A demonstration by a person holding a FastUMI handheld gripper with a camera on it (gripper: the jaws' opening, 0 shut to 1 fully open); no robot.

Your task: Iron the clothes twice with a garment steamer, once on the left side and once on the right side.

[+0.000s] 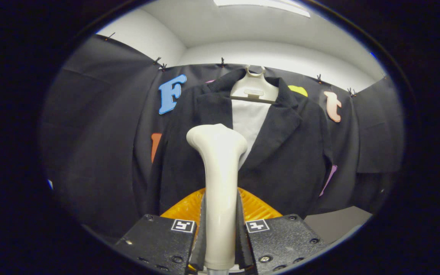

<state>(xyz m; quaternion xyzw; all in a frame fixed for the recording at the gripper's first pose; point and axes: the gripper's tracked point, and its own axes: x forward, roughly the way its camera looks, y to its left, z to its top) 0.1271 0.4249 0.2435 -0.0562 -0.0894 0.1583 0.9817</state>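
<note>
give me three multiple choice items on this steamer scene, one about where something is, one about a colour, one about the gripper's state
1. Where is the steamer's head relative to the dark jacket?
A. in front of the jacket's chest, beside the lapel opening
B. lying on the floor under it
C. hooked on the hanger

2. What colour is the ribbed part just behind the steamer's handle?
A. green
B. orange-yellow
C. blue

3. What is the gripper doing?
A. open, with nothing between the fingers
B. shut on the jacket's sleeve
C. shut on the steamer's handle

Answers:
1 A: the pale head stands up ahead of the fingers, over the jacket's front, below the pale hanger.
2 B: the ribbed surface shows orange-yellow on both sides of the handle.
3 C: both fingers press the pale handle from either side.
</note>
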